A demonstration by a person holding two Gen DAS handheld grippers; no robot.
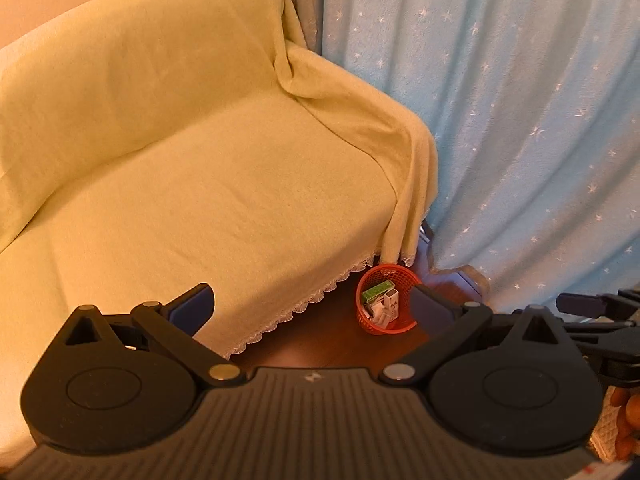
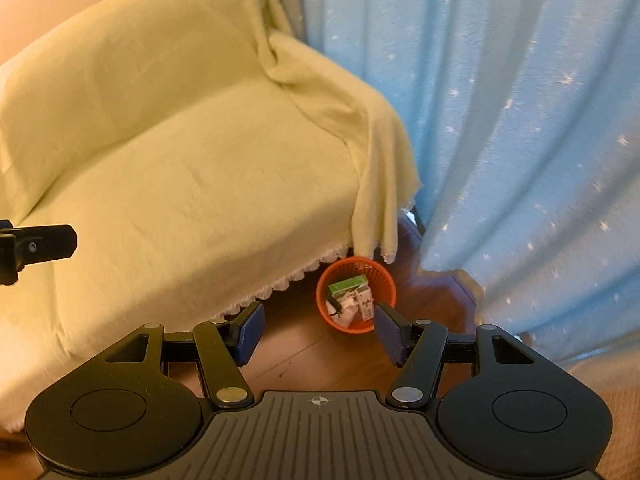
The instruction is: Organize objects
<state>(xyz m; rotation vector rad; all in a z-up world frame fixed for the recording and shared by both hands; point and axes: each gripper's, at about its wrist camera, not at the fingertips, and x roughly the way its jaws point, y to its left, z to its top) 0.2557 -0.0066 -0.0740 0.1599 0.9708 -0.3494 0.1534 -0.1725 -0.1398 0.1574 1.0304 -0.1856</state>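
Orange basket (image 2: 356,294) upright on floor, green box (image 2: 347,284) inside — long axis tilted

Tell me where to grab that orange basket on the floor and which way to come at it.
Take the orange mesh basket by its rim, coming straight down from above, probably on the side away from the draped sofa. It stands upright with its mouth open, so one finger can go inside the wall and one outside. The green box and white cartons fill the middle. Both the right gripper and the left gripper are open and empty.
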